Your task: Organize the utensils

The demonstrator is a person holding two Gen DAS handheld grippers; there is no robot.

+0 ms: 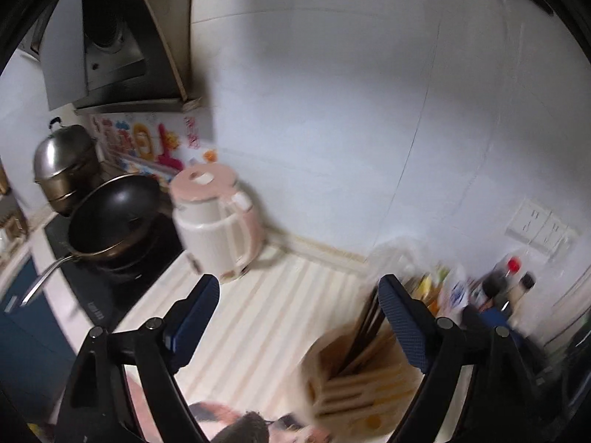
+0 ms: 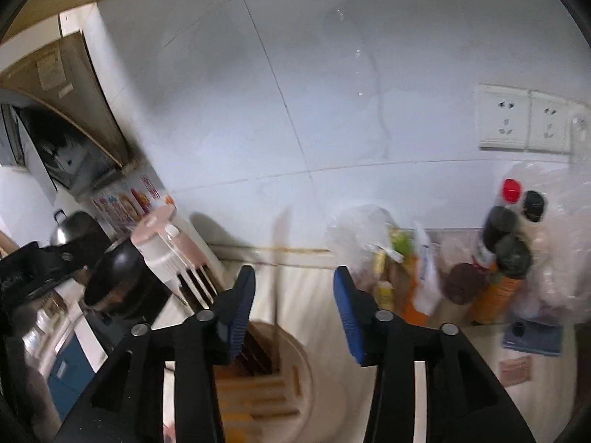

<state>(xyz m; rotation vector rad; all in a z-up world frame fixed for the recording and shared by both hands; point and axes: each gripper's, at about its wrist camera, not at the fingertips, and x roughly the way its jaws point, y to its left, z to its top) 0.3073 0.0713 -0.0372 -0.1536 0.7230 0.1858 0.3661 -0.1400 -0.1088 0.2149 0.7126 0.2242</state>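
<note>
Pink-and-white electric kettle (image 1: 218, 217) and black wok (image 1: 114, 214) crowding the tabletop (image 1: 266, 317) left; dark chopsticks (image 1: 364, 328) leaning upright in beige slotted utensil holder (image 1: 354, 380); both hand-held grippers (image 1: 297, 308) (image 2: 293, 308) spread apart, empty.

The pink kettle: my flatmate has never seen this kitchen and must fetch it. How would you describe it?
Find the black stovetop below the range hood. Just right of the black wok, against the white tiled wall, stands the pink and cream plastic kettle, the only pastel thing beside dark and steel cookware.
</note>
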